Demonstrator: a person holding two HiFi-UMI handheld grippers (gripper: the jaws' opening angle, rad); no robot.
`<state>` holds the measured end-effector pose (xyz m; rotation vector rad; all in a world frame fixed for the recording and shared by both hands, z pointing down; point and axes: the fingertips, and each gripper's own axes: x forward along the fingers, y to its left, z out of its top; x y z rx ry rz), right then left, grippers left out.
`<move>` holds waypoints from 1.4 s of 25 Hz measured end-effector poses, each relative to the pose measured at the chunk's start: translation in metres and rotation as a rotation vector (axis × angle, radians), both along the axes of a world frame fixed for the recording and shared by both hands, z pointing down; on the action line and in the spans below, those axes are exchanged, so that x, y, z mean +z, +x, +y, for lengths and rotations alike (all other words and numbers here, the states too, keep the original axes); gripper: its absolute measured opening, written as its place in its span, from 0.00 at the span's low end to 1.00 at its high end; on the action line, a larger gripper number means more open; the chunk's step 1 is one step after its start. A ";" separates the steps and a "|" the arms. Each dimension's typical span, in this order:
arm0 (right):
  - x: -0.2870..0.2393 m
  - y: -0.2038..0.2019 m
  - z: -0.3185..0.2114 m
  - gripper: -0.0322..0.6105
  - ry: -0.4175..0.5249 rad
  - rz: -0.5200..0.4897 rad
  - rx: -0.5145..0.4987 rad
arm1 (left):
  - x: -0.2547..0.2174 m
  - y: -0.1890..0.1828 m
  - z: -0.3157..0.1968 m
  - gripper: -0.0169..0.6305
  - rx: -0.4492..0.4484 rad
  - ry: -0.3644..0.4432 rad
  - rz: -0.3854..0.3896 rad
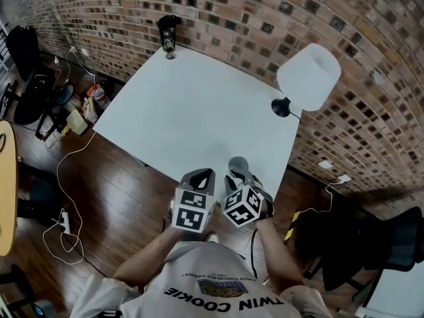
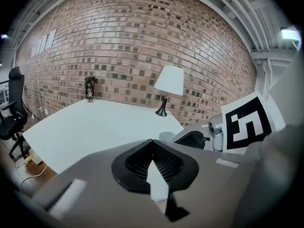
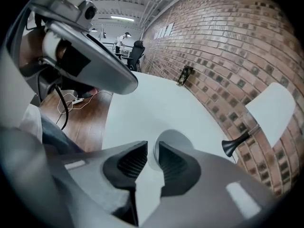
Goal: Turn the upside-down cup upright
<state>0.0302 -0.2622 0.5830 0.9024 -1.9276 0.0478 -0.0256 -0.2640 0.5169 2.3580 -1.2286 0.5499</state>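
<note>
**Head view**
- Table: a white table is seen from above, set against a brick wall.
- Cup: a grey cup stands on the table close to its near edge, directly at the tips of the right gripper.
- Left gripper: the left gripper is held just beside the right one, over the same near edge.
- Far things: a lamp with a white shade is placed at the right edge. A dark container is placed at the far corner. Both are well apart from the cup.
- Floor: a white cable is laid on the wooden floor to the left.

**Left gripper view**
- Jaws: the black pads are brought together at the tips, and nothing is held between them.
- Neighbours: the marker cube of the right gripper is seen just to the right. The cup is seen beyond the tips, on the table.

**Right gripper view**
- Jaws: a narrow gap is kept between the pads.
- Cup's place: the cup's edge stands in that gap, next to the right-hand pad. A strip of white table is seen between the edge and the other pad, so the cup is not squeezed.
- Cup's facing: whether the mouth or the base is turned up cannot be told.
</note>
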 end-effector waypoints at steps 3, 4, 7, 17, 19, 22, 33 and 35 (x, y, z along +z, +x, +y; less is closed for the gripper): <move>0.001 -0.002 -0.001 0.14 -0.011 -0.001 -0.009 | -0.001 -0.001 -0.003 0.03 0.002 0.002 0.002; 0.000 -0.003 -0.001 0.13 -0.014 -0.008 -0.012 | -0.001 -0.001 -0.004 0.03 0.003 0.001 0.002; -0.002 -0.005 0.001 0.10 -0.025 -0.029 -0.022 | 0.000 0.002 -0.004 0.03 0.010 0.000 0.005; -0.031 -0.001 -0.009 0.09 -0.075 -0.530 0.206 | 0.001 0.007 -0.006 0.03 0.015 -0.006 0.009; -0.036 0.006 -0.014 0.09 -0.110 -0.699 0.303 | 0.002 0.007 -0.006 0.03 0.015 -0.011 0.009; -0.032 0.017 -0.017 0.09 -0.177 -0.918 0.434 | 0.003 0.008 -0.005 0.03 0.018 -0.014 0.007; -0.009 0.048 -0.015 0.09 -0.263 -1.275 0.710 | 0.003 0.007 -0.002 0.03 0.016 -0.013 0.006; -0.006 0.053 -0.014 0.09 -0.268 -1.313 0.749 | 0.002 0.007 -0.001 0.03 0.015 -0.012 0.009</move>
